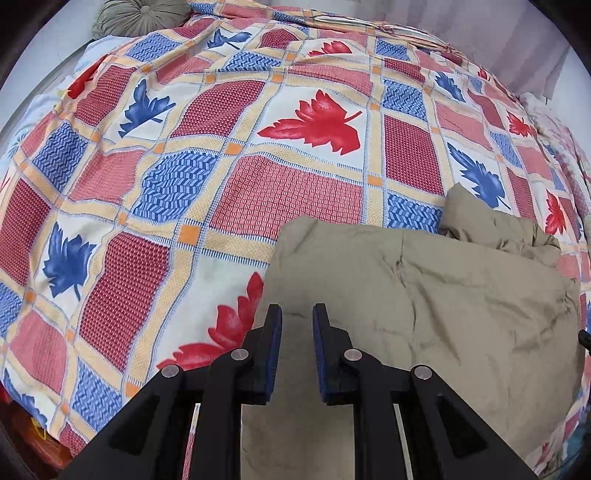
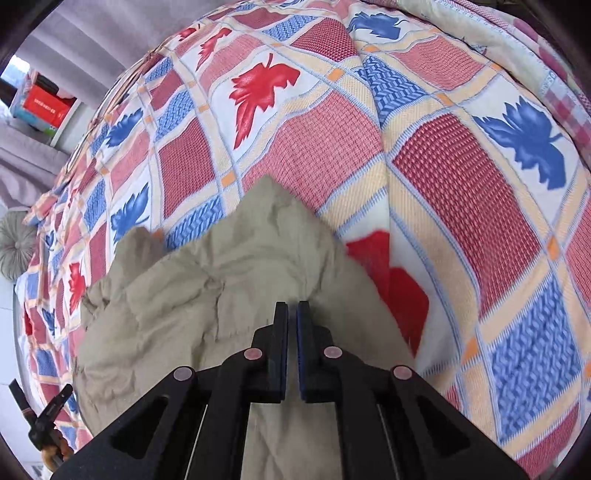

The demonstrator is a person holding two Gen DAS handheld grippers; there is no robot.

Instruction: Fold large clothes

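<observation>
Khaki garment (image 1: 424, 295), padded and creased, probably a jacket, lay bunched on the bed at the near edge of a patchwork bedspread (image 1: 258, 192) printed with red and blue leaves. In the left wrist view it filled the 4 to 6 o'clock area, one lobe (image 1: 480, 218), possibly a sleeve or hood, rising toward 2 o'clock. In the right wrist view it ran from 6 o'clock to a peak near centre.

Left gripper (image 1: 297, 314) hovered over the garment's left edge, jaws parted with a clear gap and nothing between them. Right gripper (image 2: 292, 308) sat over the garment's midline, jaws drawn nearly together, a thin slit left; whether cloth was pinched there could not be told. Motion blur in the right wrist view suggested that hand was moving.

A grey round cushion (image 1: 136, 18) lay at 11 o'clock, well apart from the work.

Judged step: mid-fold or rearranging, the cloth not yet a flat packet. Next move likely called for the left jaws to take the near edge and both hands to carry fabric across, then flatten. Risk: the puffy fill springing open.
</observation>
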